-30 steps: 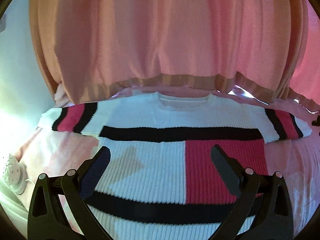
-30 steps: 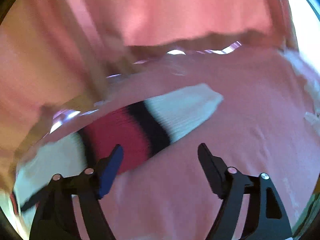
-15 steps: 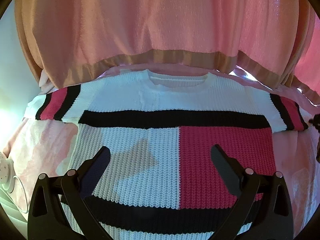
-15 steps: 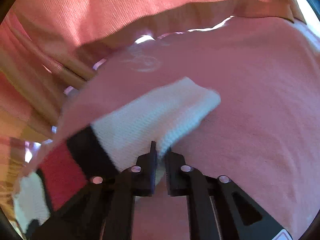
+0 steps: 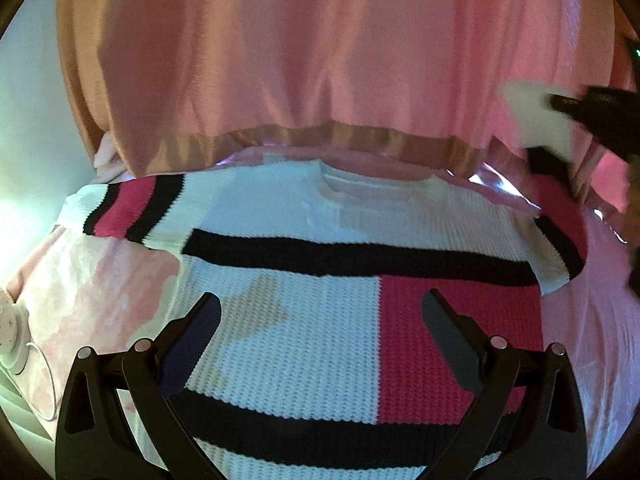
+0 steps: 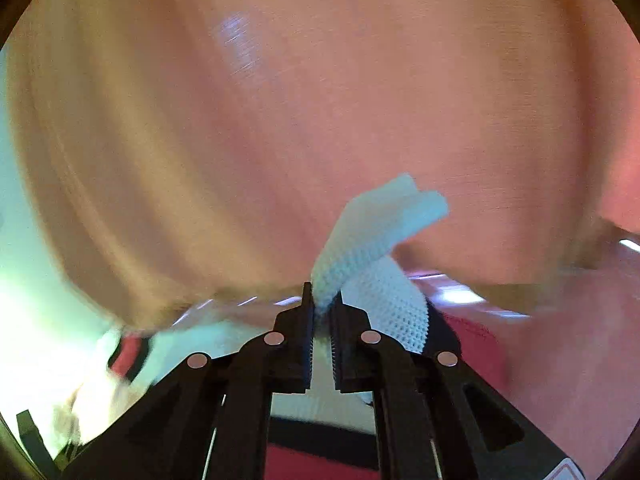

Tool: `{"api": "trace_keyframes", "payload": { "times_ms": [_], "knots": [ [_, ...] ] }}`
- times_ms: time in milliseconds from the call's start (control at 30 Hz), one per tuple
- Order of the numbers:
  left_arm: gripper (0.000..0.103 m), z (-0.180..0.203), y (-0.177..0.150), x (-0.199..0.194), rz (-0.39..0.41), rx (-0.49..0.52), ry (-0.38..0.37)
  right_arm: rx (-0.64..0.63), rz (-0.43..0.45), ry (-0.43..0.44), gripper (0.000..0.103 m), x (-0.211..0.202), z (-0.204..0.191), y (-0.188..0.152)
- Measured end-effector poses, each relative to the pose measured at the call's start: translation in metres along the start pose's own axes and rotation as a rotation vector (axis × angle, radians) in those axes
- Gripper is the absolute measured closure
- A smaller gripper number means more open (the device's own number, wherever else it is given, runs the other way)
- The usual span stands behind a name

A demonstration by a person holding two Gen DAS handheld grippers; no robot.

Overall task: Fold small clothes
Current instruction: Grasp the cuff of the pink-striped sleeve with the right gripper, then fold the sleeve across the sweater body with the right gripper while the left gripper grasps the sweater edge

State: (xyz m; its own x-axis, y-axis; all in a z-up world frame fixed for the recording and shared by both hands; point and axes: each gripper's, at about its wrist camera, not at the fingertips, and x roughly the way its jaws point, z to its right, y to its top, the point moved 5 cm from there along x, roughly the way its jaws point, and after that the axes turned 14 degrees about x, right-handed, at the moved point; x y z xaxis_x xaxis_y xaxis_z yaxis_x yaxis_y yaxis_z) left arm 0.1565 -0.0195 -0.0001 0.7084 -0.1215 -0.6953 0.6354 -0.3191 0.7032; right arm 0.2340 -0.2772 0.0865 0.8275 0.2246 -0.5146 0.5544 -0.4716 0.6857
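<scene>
A knitted sweater [image 5: 304, 344], white with black stripes and red blocks, lies flat on a pink bed with its neck toward the curtain. My left gripper [image 5: 320, 300] hovers open over the lower body of the sweater, with nothing between its fingers. The left sleeve [image 5: 132, 208] lies stretched out flat. My right gripper [image 6: 322, 300] is shut on the white cuff [image 6: 372, 232] of the right sleeve and holds it lifted off the bed. In the left wrist view, the right gripper [image 5: 560, 104] shows blurred at the upper right with the cuff [image 5: 528, 116].
A pink curtain [image 5: 320, 60] with a tan hem hangs right behind the bed. The pink bedsheet [image 5: 100, 288] shows on both sides of the sweater. A small white round device [image 5: 10, 336] with a cable lies at the left edge, near a pale wall [image 5: 28, 120].
My right gripper shut on the right sleeve's cuff, then swung it up off the bed toward the curtain. The left gripper stayed open and shifted a little over the sweater.
</scene>
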Motion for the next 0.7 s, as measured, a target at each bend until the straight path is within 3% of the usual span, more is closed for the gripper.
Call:
{"api": "trace_keyframes", "payload": {
  "times_ms": [33, 200, 300, 367, 433, 567, 700],
  "knots": [
    [0.005, -0.007, 0.001, -0.001, 0.005, -0.012, 0.001, -0.049, -0.055, 0.019, 0.096, 0.025, -0.031, -0.022],
    [0.005, -0.033, 0.0, -0.001, 0.027, -0.051, 0.0, -0.19, -0.297, 0.003, 0.092, 0.112, -0.09, -0.118],
    [0.005, -0.051, -0.002, 0.003, 0.012, -0.081, -0.001, -0.285, -0.268, -0.036, 0.091, 0.101, -0.096, -0.131],
    [0.005, -0.064, -0.002, 0.005, 0.014, -0.119, -0.009, -0.283, -0.213, -0.066, 0.077, 0.063, -0.078, -0.11],
    [0.005, -0.07, -0.001, 0.012, 0.002, -0.154, -0.031, -0.267, -0.151, -0.153, 0.054, 0.034, -0.044, -0.088],
    [0.005, -0.065, 0.006, 0.051, -0.076, -0.229, -0.144, -0.2, -0.114, -0.367, 0.05, -0.02, 0.044, -0.077],
    [0.005, -0.054, 0.004, 0.105, -0.191, -0.256, -0.139, -0.058, -0.178, -0.445, 0.049, -0.036, 0.12, -0.103]
  ]
}}
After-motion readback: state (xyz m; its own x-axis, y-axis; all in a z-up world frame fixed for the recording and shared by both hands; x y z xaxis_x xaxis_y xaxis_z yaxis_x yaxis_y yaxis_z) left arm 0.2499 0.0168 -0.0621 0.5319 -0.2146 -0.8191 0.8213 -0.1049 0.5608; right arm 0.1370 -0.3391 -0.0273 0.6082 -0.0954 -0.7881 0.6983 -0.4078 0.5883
